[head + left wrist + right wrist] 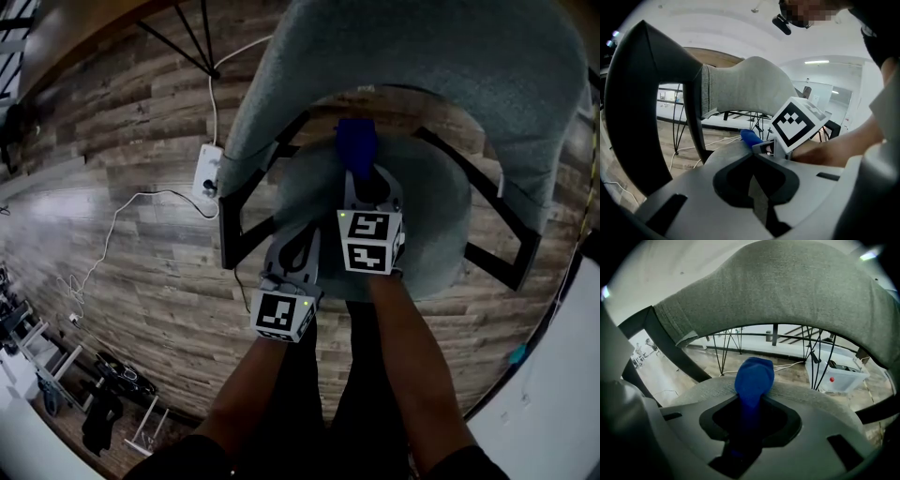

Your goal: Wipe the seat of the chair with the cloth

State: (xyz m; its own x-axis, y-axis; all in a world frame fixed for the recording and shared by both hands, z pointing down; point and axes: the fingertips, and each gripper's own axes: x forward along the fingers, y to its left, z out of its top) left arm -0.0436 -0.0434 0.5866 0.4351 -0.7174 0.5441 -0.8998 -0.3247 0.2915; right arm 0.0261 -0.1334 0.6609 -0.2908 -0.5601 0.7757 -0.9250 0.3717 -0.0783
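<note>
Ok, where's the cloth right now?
The cloth is gripped by the right gripper, at the centre of the head view, over the rear of the seat just below the backrest.

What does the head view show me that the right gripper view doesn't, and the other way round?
Head view only: both tools at once, the left tool over the seat's front-left edge beside the right tool, and a white power strip on the floor to the chair's left.

Right gripper view only: that tool's jaws closed on the blue cloth, and a clear plastic bin beyond the chair.

Both: the cloth lying on the grey seat, with the curved backrest beyond it.
</note>
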